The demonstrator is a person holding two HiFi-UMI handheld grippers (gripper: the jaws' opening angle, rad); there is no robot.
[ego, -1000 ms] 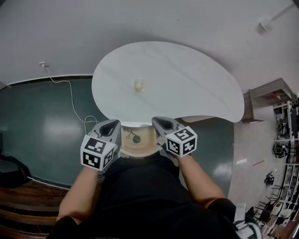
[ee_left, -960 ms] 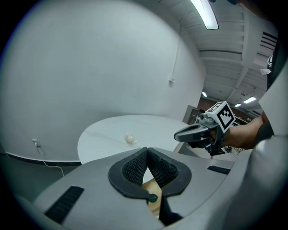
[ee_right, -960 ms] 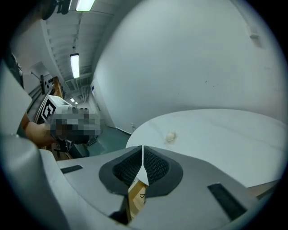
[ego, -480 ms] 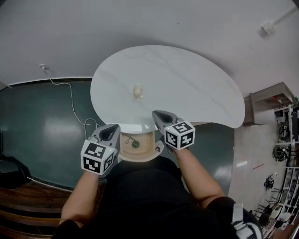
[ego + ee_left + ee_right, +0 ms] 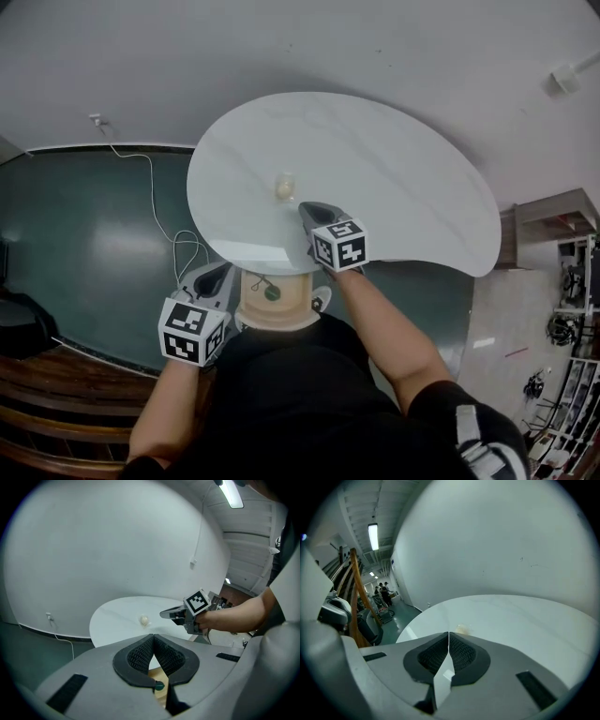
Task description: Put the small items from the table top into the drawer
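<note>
A small cream-coloured item (image 5: 284,187) lies on the white table top (image 5: 394,178), left of its middle. My right gripper (image 5: 305,208) reaches over the table's near edge, its tips just short of the item (image 5: 461,629). Its jaws are shut with nothing between them (image 5: 448,633). My left gripper (image 5: 214,275) hangs below the table edge, left of the open wooden drawer (image 5: 253,305). It is shut and empty (image 5: 153,636). A small green item (image 5: 273,292) lies in the drawer. The left gripper view shows the cream item (image 5: 144,619) and the right gripper (image 5: 164,614) beside it.
A white cable (image 5: 155,202) runs across the dark green floor (image 5: 84,244) left of the table. Wooden steps (image 5: 37,403) lie at the lower left. Shelves with gear (image 5: 562,281) stand at the far right. A white wall rises behind the table.
My right gripper has moved from beside the drawer out over the table, up to the cream item. The left gripper has stayed by the drawer.
</note>
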